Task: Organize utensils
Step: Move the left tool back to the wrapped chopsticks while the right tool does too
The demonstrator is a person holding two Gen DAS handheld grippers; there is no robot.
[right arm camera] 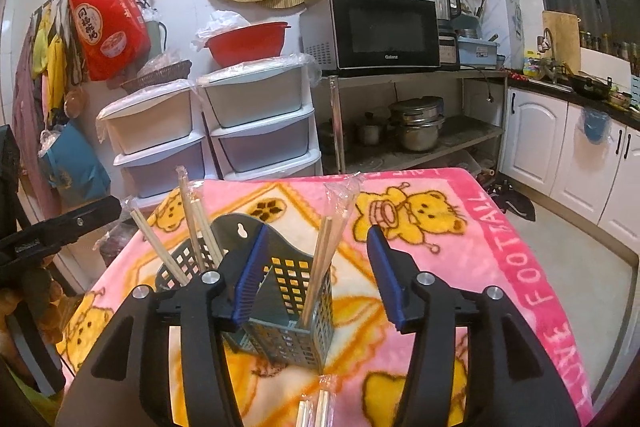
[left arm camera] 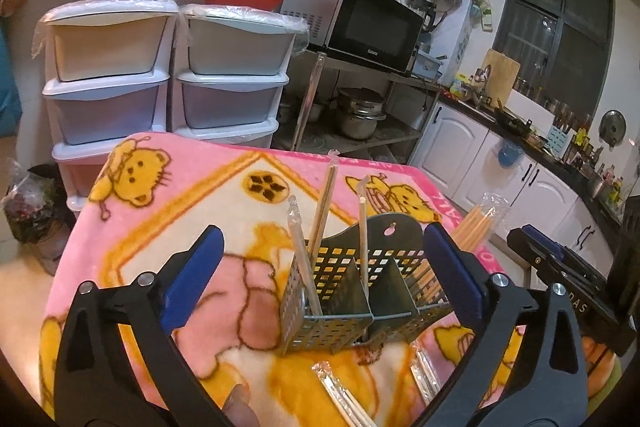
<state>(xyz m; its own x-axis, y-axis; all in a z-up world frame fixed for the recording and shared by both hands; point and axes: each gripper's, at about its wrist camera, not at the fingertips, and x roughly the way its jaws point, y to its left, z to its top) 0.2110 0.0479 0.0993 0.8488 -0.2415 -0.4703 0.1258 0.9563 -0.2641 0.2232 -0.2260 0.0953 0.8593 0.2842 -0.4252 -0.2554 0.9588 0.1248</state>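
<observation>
Looking from left to right, I have the left tool spread wide with nothing between its blue pads; the perforated utensil holder stands upright on the pink blanket over the tabletop, just ahead of that tool and a little right of its centre line. Wrapped chopsticks already stand in its left compartments, long axes near vertical, tips leaning away and to the left. A further bundle sits in the right compartment, leaning right. On the near edge of the blanket, between holder and tool, loose wrapped pairs lie flat, their long axes running from near-right to far-left, close under the left tool.

My right tool is partly spread and holds nothing; its left pad overlaps the holder's rear wall in view, though I cannot tell if it touches. The loose wrapped pairs lie directly below it, pointing away from me. I judge both hands about equally near them; either must tip downward and align across that axis.
</observation>
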